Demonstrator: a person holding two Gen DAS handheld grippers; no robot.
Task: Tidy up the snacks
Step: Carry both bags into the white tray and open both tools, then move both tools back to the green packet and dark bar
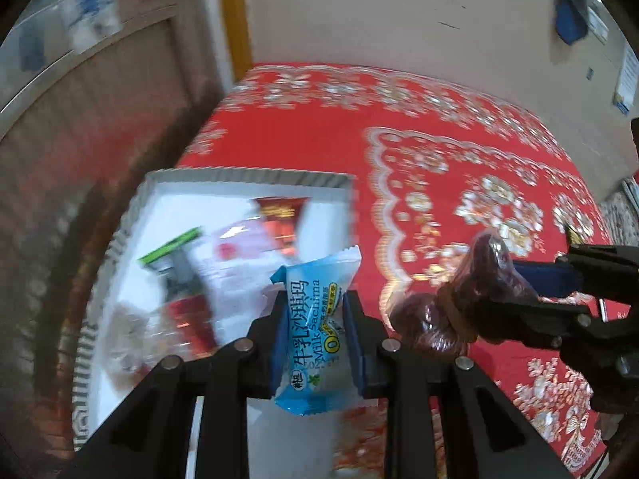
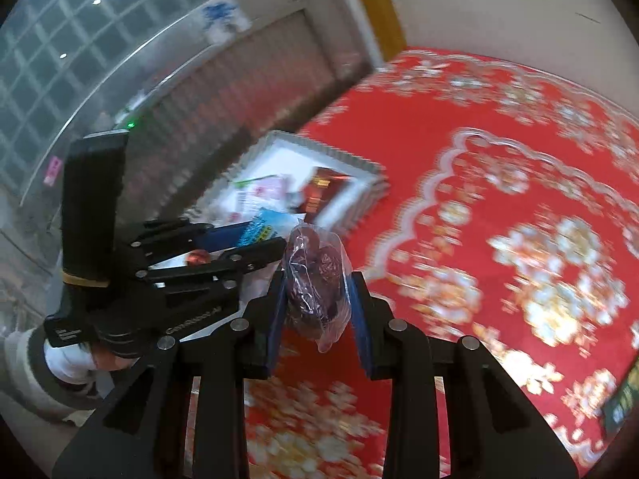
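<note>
Carrying step: left gripper [image 1: 315, 331] clamps a blue sachima packet [image 1: 313, 335], right gripper [image 2: 317, 299] clamps clear-wrapped dark dates [image 2: 315, 283] — next, release over the white ribbed tray [image 1: 120, 239] at the red tablecloth's [image 1: 439, 183] corner.

Glossy blue plastic sachima wrapper [image 1: 315, 333]; clear crinkled film around dark dates [image 2: 317, 279]; beside them a white ribbed-rim tray [image 1: 247, 177] on patterned red tablecloth [image 1: 459, 151]

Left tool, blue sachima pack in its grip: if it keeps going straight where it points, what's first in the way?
Probably the white tray, or the snack packets in it, straight ahead of the left tool. Depth is unclear.
</note>
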